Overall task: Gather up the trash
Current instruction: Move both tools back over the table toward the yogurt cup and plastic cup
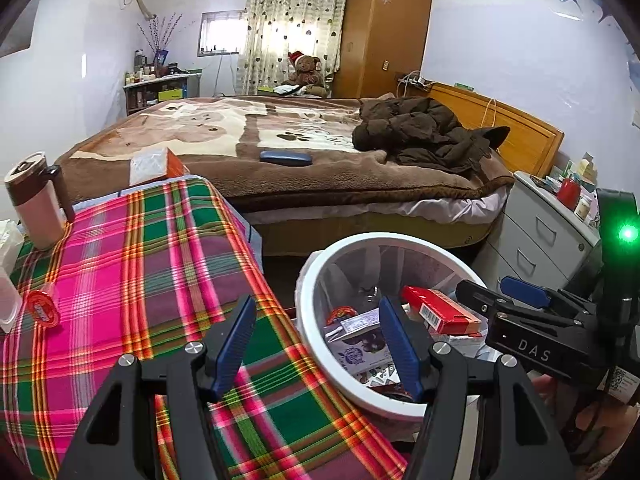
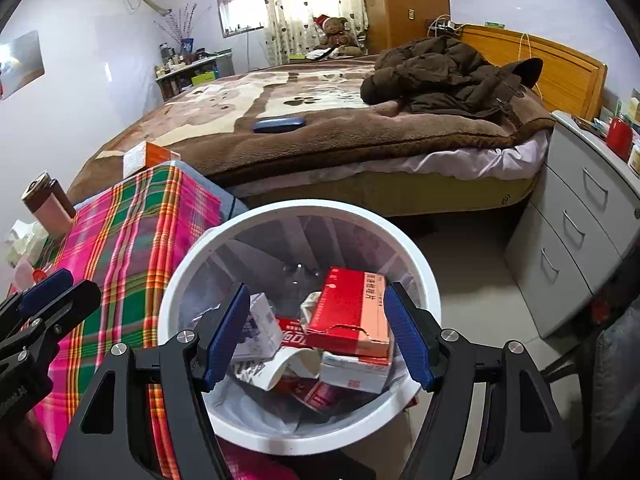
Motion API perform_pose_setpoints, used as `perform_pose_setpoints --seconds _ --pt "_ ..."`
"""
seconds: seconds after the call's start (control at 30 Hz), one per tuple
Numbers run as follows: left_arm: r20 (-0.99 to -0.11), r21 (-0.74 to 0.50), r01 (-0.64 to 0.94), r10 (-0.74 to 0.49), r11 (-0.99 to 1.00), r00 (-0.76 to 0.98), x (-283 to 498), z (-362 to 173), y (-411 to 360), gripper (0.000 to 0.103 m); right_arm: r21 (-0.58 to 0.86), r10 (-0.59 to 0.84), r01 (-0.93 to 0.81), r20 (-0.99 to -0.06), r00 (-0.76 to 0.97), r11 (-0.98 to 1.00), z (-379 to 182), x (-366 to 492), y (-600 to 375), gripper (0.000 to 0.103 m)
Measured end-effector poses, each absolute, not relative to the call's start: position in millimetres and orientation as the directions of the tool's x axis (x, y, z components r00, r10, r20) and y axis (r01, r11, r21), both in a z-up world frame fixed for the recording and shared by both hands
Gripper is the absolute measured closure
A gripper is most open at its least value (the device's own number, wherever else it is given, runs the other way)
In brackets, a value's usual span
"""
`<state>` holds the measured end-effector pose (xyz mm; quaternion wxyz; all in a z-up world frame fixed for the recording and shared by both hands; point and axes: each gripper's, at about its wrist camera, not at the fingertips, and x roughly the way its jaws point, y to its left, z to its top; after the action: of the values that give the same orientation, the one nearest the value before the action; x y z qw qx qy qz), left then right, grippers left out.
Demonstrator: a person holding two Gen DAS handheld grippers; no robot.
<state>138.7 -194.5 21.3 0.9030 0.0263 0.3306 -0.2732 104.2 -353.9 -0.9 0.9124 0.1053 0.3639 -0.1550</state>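
A: Left wrist view first. Left gripper (image 1: 318, 344) spread, nothing between the fingers, hanging over the seam where the plaid table (image 1: 132, 264) meets the white bin (image 1: 306, 320) at lower centre.

B: And the trash?

A: Mostly in the bin already: red box (image 1: 440, 312) and purple carton (image 1: 360, 350) at lower right. Still out: a small red round wrapper (image 1: 42, 308) on the table at far left of frame, well apart from the fingers, up and to the left of them. No clear long axis, roughly round.

B: Right wrist view?

A: Right gripper (image 2: 318, 338) spread wide, empty, directly above the bin's mouth (image 2: 416, 276), red box (image 2: 348, 308) just below between the fingers but not pinched. Left gripper visible at lower left edge (image 2: 44, 300), over the table.

B: Nearer hand for the wrapper?

A: Likely the left, already on the table side; right sits over the bin.
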Motion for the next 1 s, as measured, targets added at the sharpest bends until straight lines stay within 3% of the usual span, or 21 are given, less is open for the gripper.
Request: perform_pose_setpoints --seconds 0.47,1.0 --pt "-0.576 -0.147 0.412 -0.417 0.899 0.703 138.6 31.7 -123.2 0.037 0.097 -0.119 0.246 -0.671 0.732 0.964 2.6 115.7 -308.2 0.032" --pt "-0.585 -0.161 0.179 -0.24 0.971 0.775 153.4 20.6 -4.5 0.035 0.09 0.019 0.056 -0.677 0.735 0.994 -2.9 147.5 -228.6 0.032"
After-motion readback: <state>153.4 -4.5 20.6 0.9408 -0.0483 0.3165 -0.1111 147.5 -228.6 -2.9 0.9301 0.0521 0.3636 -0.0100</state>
